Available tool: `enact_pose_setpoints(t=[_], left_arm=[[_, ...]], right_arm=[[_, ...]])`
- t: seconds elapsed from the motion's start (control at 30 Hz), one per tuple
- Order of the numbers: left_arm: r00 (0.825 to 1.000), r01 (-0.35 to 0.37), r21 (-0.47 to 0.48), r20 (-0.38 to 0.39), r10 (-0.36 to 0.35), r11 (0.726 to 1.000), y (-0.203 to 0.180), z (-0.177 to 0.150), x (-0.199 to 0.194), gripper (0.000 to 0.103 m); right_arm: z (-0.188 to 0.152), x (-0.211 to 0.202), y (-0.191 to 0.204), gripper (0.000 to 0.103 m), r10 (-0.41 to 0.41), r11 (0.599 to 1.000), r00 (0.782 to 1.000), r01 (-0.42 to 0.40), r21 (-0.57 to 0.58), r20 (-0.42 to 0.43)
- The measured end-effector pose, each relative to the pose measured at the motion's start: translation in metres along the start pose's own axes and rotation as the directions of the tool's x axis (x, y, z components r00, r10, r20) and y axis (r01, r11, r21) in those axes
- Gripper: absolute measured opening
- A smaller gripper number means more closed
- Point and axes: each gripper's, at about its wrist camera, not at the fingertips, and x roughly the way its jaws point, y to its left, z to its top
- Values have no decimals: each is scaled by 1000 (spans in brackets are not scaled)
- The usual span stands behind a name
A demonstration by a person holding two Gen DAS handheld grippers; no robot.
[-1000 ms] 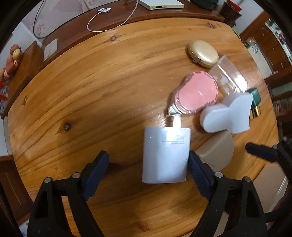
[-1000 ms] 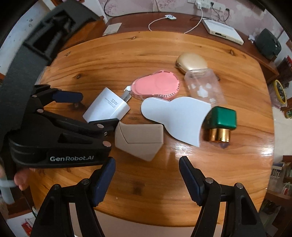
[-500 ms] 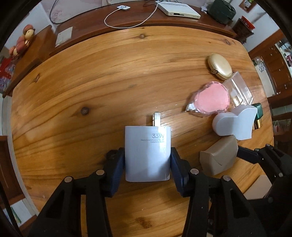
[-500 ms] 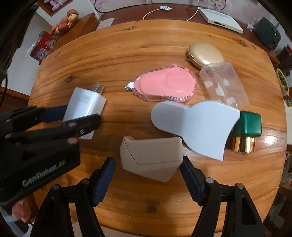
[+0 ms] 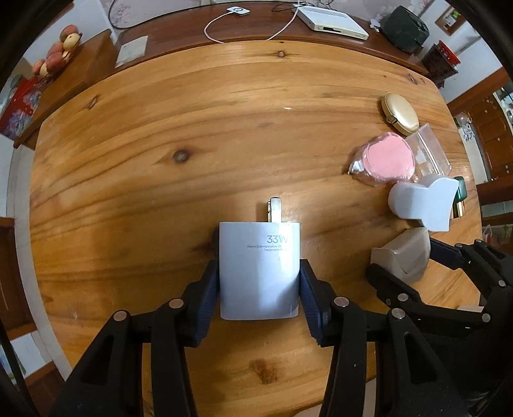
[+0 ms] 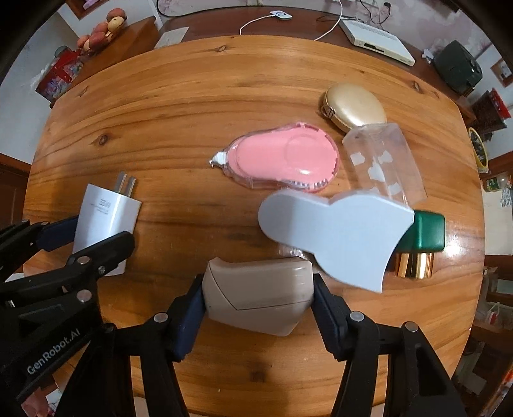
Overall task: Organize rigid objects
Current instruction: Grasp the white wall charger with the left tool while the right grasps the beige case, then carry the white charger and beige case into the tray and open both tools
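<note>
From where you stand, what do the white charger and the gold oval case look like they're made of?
White charger: seemingly matte plastic, with smooth faces, printed lettering and bare metal prongs. Gold oval case: satin metallic finish with a soft sheen; metal or coated plastic, can't tell.

A pale wooden counter (image 5: 160, 199) with dark knots carried the things. Beyond its far edge ran a darker wooden sideboard (image 6: 205, 22). On it lay a white cable (image 5: 224, 24) ending in a small round pad (image 5: 238, 12), and to the right a flat white box (image 5: 333, 22). Farther right sat a dark green rounded case (image 5: 405, 29). At the far left, peach-like figures (image 6: 102, 30) stood on a wooden cabinet, with a red patterned box (image 6: 59, 77) just beside it. A white card (image 5: 132, 53) lay on the sideboard's left part.
</note>
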Motion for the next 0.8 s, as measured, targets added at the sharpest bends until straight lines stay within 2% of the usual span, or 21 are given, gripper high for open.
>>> enact_pose_setpoints(t=[0.17, 0.43, 0.63, 0.8], left_arm=[[999, 5, -5, 37, -5, 1000, -1, -16, -24, 51], [989, 14, 16, 147, -16, 1000, -24, -63, -106, 51], [971, 17, 18, 238, -21, 1000, -51, -108, -162, 51], [958, 24, 13, 285, -27, 1000, -81, -152, -190, 51]], right_arm=[[-11, -15, 0, 62, 12, 1000, 1000, -12, 3, 24], [-43, -82, -13, 63, 69, 998, 988, -66, -25, 138], [-86, -149, -17, 63, 113, 990, 959, -87, -108, 261], [-129, -189, -20, 63, 143, 977, 931, -79, -199, 335]])
